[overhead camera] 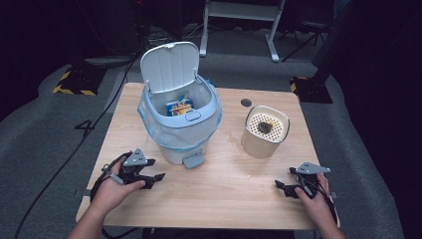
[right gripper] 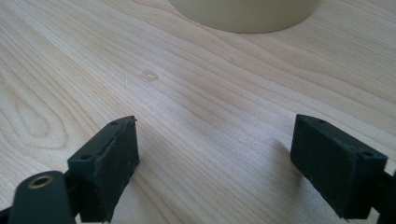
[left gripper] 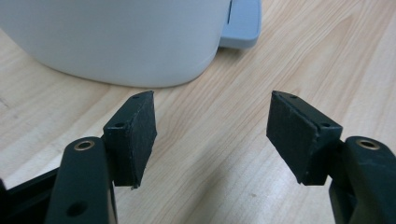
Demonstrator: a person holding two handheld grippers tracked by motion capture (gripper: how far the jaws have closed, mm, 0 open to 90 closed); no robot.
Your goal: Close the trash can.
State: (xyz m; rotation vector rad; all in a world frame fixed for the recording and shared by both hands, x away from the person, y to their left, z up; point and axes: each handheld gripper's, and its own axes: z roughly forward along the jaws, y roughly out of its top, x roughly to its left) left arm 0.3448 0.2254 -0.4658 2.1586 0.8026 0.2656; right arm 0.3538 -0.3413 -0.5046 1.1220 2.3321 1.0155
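Observation:
A white pedal bin (overhead camera: 179, 134) with a pale blue rim stands at the table's middle left, its lid (overhead camera: 169, 64) tipped up and a clear liner hanging over the rim. Blue and yellow packets (overhead camera: 179, 107) lie inside. To its right stands a beige tub (overhead camera: 263, 139) with a perforated top and a dark lump (overhead camera: 264, 127) on it. My left gripper (overhead camera: 155, 169) is open near the front left, and nothing is between its jaws. In the left gripper view the gripper (left gripper: 212, 135) faces the bin's base (left gripper: 116, 37) and pedal (left gripper: 243, 23). My right gripper (overhead camera: 285, 178) is open and empty at the front right, where its own view has the gripper (right gripper: 215, 158) pointing at the tub (right gripper: 243, 14).
The wooden table (overhead camera: 229, 199) has a round black grommet (overhead camera: 246, 102) at the back and a faint wet patch (overhead camera: 231, 137) between bin and tub. A small clear drop (right gripper: 150, 75) lies on the wood ahead of the right jaws. White desk legs (overhead camera: 272, 35) stand behind the table.

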